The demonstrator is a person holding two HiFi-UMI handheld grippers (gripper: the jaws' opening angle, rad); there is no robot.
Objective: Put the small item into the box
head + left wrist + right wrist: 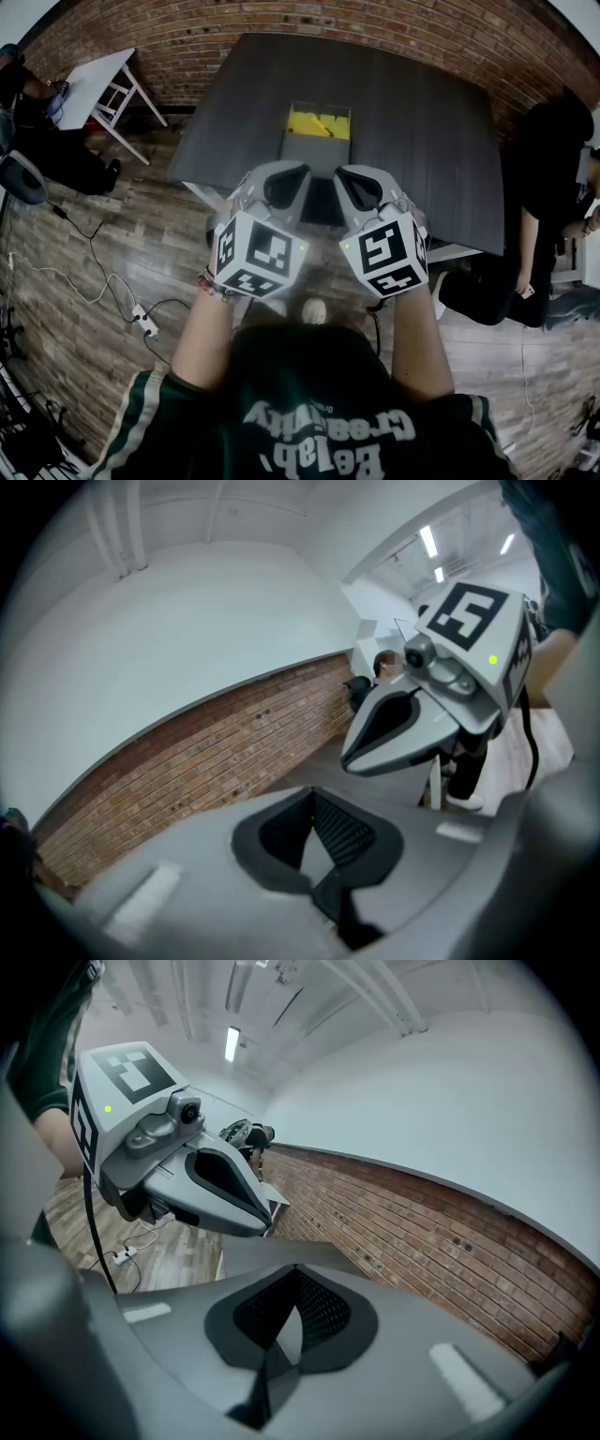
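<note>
In the head view a grey open box (317,155) stands on the dark table (422,122), with something yellow (319,123) in its far end. I cannot single out a small item. My left gripper (284,187) and right gripper (362,190) are held side by side near the table's near edge, short of the box. Both are shut with nothing between the jaws. In the left gripper view its jaws (314,832) are shut and empty, and the right gripper (441,696) hangs beside them. The right gripper view shows shut, empty jaws (292,1312) beside the left gripper (178,1166).
A brick wall (309,23) runs behind the table. A white folding table (94,84) stands at the far left. A person in black (553,187) crouches at the right. Cables and a power strip (142,321) lie on the wooden floor at the left.
</note>
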